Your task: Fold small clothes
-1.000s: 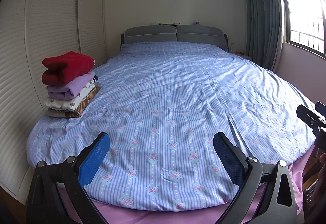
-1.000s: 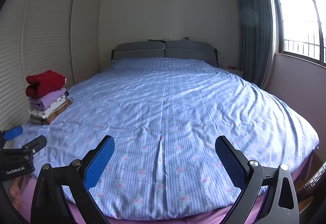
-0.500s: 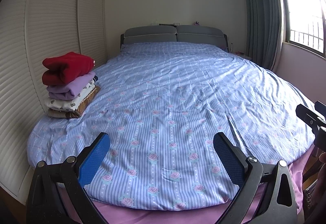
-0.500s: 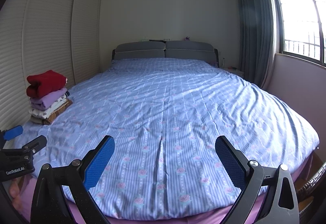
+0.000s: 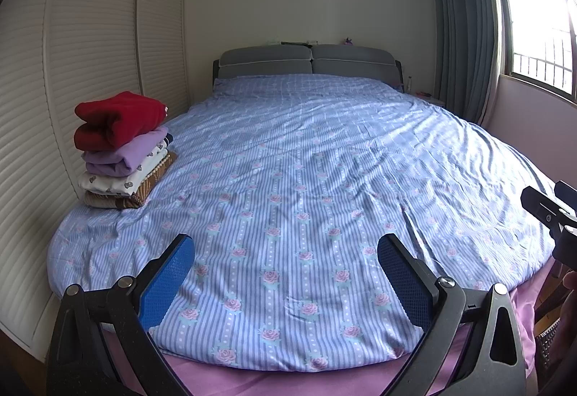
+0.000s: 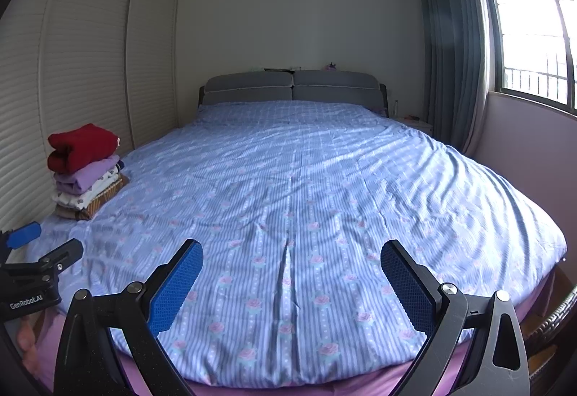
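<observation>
Left tongs [image 5: 285,273] & right tongs [image 6: 290,275] are both hovering spread wide w/ nothing between the blue pads, over the foot of the bed [image 5: 306,179]. Folded clothes stack [image 5: 120,152] is sitting at the bed's left edge by the wardrobe doors [image 5: 90,46]: red on top, then purple, white patterned, brown at bottom

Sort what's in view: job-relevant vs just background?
Job:
stack of folded clothes, red one on top
left gripper, open, empty
right gripper, open, empty
bed cover, work surface

Background:
headboard
curtain
window
wardrobe doors
</observation>
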A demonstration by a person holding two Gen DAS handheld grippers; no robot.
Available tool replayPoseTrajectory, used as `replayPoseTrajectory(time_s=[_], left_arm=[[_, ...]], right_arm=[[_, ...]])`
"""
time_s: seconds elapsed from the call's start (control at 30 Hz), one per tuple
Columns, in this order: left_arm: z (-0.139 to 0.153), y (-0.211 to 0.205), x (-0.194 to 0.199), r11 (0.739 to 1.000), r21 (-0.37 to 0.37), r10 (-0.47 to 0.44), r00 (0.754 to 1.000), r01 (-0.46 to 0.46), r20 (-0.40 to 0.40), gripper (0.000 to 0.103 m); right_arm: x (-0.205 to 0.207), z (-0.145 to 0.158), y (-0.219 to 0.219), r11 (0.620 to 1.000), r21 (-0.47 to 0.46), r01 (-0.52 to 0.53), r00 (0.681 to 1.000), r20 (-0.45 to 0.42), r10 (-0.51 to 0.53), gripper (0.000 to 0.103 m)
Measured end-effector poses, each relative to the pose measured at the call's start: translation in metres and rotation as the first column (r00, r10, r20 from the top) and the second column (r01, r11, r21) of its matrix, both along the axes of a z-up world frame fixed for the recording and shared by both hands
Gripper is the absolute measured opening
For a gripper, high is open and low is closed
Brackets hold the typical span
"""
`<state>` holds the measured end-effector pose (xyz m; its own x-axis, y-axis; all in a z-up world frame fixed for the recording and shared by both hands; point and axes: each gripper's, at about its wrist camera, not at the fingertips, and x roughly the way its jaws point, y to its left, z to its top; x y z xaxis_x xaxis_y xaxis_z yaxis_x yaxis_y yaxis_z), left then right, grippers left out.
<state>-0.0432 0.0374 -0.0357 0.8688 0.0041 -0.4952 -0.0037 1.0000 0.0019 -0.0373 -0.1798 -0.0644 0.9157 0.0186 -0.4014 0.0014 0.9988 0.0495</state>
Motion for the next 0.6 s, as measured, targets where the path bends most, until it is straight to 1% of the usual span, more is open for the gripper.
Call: replayPoseTrajectory(time_s=[0.33,0.47,0.6], left_arm=[[0.0000,0.0003,0.0003,1.000,-0.002,0.000,1.000,0.000,-0.003,0.103],[0.0016,-0.0007,-0.0018,1.000,-0.023,-0.005,1.000,0.005,-0.006,0.103],[0.0034,-0.0034,-0.0037,1.000,-0.017,-0.008,1.000,0.008,0.000,0.103]], right_arm=[[0.0005,-0.0009,-0.0004,1.000,0.004,0.000,1.000,-0.002,0.000,0.100],[0.0003,-0.0007,-0.0004,1.000,0.005,0.000,1.000,-0.001,0.000,0.100],[0.0004,-0.0008,-0.0004,1.000,0.004,0.001,1.000,-0.002,-0.001,0.100]])
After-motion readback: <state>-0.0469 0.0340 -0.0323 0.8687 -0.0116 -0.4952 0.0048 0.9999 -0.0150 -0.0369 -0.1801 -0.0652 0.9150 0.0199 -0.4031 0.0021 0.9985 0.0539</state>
